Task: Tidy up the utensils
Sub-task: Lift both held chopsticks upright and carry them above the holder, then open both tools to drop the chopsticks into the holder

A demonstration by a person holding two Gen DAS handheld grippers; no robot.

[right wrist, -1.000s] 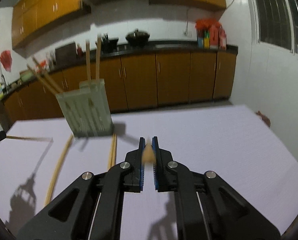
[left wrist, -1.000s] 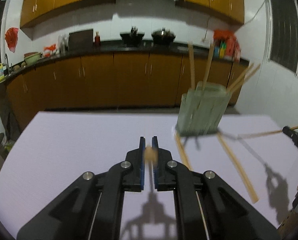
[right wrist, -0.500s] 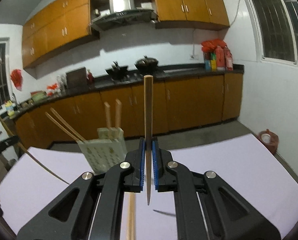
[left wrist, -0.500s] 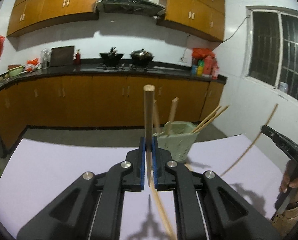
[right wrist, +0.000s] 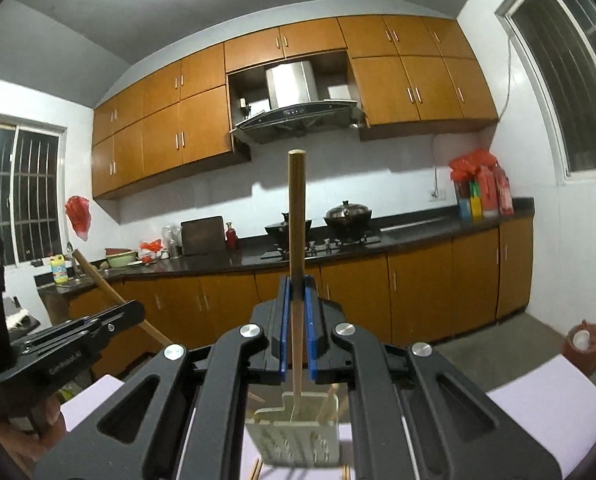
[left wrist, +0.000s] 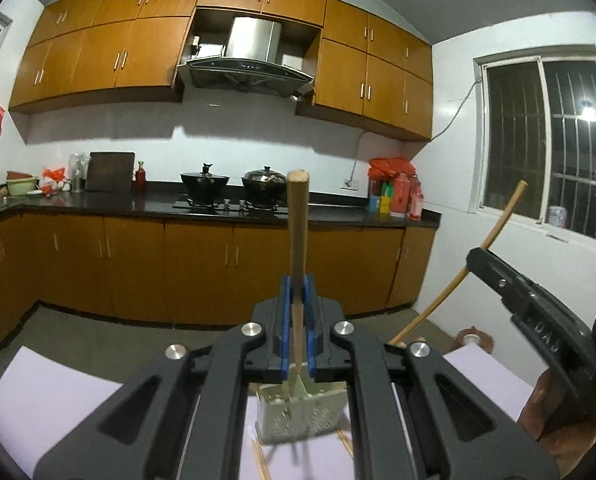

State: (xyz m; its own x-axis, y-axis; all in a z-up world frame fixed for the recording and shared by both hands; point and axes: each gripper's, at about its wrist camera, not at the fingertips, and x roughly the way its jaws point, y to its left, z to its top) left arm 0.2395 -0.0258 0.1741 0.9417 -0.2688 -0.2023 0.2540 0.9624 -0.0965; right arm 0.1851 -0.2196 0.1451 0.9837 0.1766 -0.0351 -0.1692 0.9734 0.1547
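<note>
In the left wrist view, the left tongs are clenched on a round wooden chopstick, held upright between blue pads, its lower tip dipping into the pale green perforated plastic holder that stands on the lilac tabletop. More chopsticks lie flat on the tabletop beside the holder's base. To the right, the right tongs grasp a second chopstick, which slants down toward the holder; raised lettering on their black matte body is too blurred to read.

In the right wrist view, the left tongs at far left show white lettering on their side, too small to make out, and carry their slanted chopstick. At centre, the right tongs grip the second chopstick vertically, its tip inside the ribbed holder, where other chopsticks already lean.

Behind stand glossy orange-brown wood cabinets, a dark polished kitchen counter with two black lidded pots, and a stainless-steel range hood.
</note>
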